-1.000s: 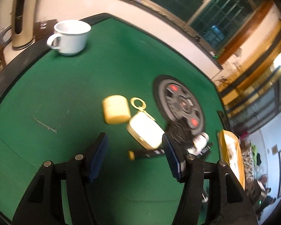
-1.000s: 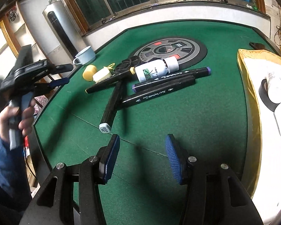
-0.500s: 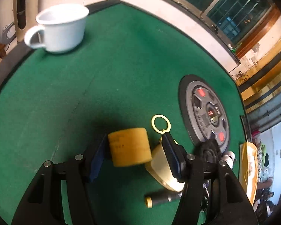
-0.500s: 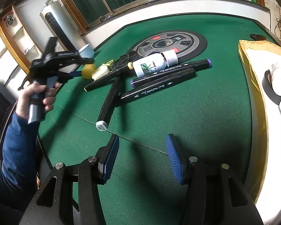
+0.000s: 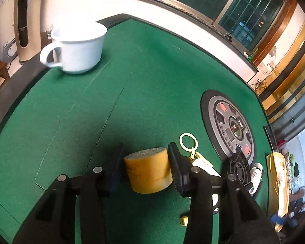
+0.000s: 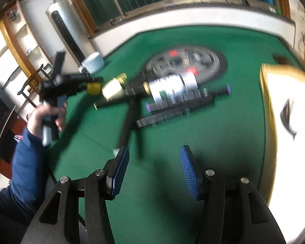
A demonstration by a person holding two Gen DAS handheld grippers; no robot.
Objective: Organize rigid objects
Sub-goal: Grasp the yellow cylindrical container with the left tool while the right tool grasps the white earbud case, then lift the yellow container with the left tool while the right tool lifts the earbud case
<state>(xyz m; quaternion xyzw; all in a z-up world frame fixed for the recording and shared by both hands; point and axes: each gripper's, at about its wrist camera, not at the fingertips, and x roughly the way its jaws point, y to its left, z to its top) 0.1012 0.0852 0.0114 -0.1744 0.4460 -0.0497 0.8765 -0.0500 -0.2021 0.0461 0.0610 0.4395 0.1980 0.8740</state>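
Fingers of the left gripper [image 5: 145,163], just closing, clamp a yellow cylinder [image 5: 148,169] mid-counter [image 5: 152,81] and could drag the touching keyring [image 5: 188,141]; the right gripper [image 6: 154,172] gapes empty.

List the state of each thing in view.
left gripper: jaws just closed, gripping the yellow cylinder
right gripper: open, empty
white cup: upright on the felt
white bottle: lying on its side
black markers: lying flat
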